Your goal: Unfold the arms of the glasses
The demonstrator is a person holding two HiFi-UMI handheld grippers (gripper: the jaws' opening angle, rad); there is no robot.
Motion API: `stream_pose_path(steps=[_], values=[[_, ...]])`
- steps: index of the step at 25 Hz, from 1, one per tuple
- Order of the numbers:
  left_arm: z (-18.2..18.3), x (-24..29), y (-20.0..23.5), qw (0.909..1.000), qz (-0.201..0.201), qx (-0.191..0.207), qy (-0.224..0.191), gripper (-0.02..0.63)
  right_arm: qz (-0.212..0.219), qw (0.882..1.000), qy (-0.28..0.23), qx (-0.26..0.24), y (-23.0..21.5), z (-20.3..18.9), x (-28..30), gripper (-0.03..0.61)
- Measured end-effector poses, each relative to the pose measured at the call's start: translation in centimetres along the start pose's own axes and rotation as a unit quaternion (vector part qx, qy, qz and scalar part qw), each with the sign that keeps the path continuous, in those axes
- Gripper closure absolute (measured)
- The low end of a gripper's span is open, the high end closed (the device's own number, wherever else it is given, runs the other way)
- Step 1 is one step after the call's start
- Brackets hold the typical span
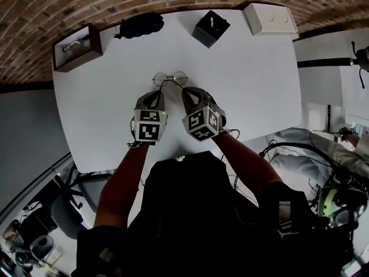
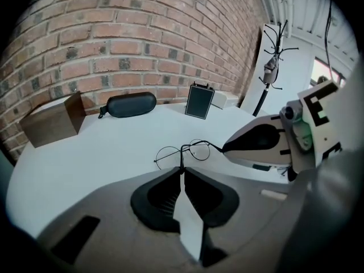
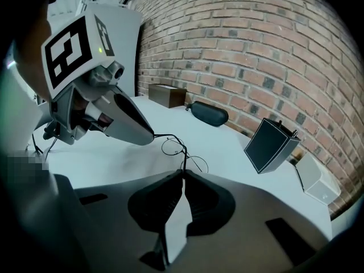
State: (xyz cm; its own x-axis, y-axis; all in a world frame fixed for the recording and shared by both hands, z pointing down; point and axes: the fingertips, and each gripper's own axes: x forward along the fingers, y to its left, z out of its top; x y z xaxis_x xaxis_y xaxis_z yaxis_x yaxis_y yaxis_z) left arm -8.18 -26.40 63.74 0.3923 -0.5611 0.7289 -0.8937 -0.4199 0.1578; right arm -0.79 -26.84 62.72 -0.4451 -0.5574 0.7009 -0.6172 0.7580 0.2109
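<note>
Glasses [image 1: 170,78] in L gripper [image 1: 161,92], R gripper [image 1: 185,91], mid table [image 1: 248,85], off edges.

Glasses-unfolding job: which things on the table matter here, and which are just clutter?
In the job:
- glasses
- left gripper and right gripper, each shut on one arm of them

Lying about, along the far edge:
- glasses case
- wooden box
- black box
- white box

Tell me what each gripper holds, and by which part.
Both hold the glasses: the left gripper pinches one thin arm, the right gripper the other arm.
</note>
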Motion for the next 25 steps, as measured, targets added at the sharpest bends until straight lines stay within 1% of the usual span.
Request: stream_pose_path(steps=[2,4,9,16,22,25], values=[[-0.3,-0.3,-0.5,0.9999,-0.001,0.009,-0.006,0.581,0.001,1.000,-0.005,-0.010,0.5,0.1,-0.3,0.560],[-1.3,-0.4,-1.0,0.9999,-0.004,0.013,-0.004,0.583,0.005,1.000,-0.006,-0.019,1.2,-0.1,-0.6,0.560],[-2.8,-1.0,-2.9,0.9992,-0.022,0.034,-0.001,0.588,0.021,0.999,-0.009,-0.037,3.1,-0.5,-1.0,0.560],[-4.8,-1.4,-5.0,0.9978,-0.039,0.050,0.019,0.589,0.041,0.998,-0.008,-0.042,5.5,-1.3,-1.3,0.560],[-6.5,-1.2,-6.4,0.9958,-0.050,0.066,0.041,0.589,0.070,0.996,0.005,-0.048,7.1,-2.7,-1.3,0.558],[-7.5,-0.9,-6.8,0.9943,-0.052,0.076,0.053,0.589,0.076,0.996,0.014,-0.054,7.6,-3.4,-1.2,0.558]])
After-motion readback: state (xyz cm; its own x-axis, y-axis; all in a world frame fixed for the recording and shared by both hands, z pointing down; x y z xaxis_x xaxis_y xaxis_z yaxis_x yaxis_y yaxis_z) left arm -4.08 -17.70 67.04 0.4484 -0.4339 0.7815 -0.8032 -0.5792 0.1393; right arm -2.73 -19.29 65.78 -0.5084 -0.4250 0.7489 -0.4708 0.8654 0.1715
